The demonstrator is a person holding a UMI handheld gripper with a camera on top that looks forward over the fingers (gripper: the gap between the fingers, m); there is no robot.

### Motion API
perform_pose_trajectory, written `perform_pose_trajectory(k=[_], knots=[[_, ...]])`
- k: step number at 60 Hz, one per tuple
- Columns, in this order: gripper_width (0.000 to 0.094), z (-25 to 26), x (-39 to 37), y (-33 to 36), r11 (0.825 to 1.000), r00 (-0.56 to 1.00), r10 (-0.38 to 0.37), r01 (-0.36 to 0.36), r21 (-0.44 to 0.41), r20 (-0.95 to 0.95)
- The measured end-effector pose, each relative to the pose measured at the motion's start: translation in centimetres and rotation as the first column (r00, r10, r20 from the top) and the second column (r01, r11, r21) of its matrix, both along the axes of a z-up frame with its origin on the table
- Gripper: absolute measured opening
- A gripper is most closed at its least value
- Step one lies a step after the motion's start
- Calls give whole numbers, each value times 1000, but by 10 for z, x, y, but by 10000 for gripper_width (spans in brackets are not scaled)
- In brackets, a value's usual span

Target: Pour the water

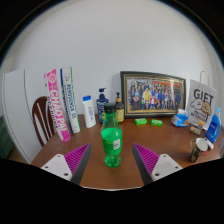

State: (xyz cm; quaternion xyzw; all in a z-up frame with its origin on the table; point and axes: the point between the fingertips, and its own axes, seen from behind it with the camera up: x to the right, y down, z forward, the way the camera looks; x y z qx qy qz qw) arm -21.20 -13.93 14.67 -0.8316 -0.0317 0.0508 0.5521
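Open tongs (111,160) flank green bottle (111,145) ("GIFT" box (201,103) beyond).

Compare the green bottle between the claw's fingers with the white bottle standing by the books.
The green bottle is translucent green; the white bottle is opaque white with a blue label. The green bottle stands near, between the open claw fingers with gaps at both sides; the white bottle stands far back beside the upright books. The green one looks larger, being nearer. Both stand upright on the wooden table.
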Motion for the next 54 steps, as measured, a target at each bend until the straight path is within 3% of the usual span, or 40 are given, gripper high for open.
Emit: perform_pose_trajectory(k=[12, 16, 22, 33, 44, 54], knots=[[799, -64, -8, 64, 995, 995, -102, 102, 5, -6], [711, -78, -7, 78, 993, 993, -115, 115, 33, 20], [493, -86, -4, 93, 990, 989, -132, 128, 65, 71], [333, -84, -7, 99, 986, 989, -139, 132, 98, 58], [296, -55, -11, 94, 986, 990, -132, 136, 93, -46], [296, 20, -3, 81, 982, 901, -117, 169, 88, -417]])
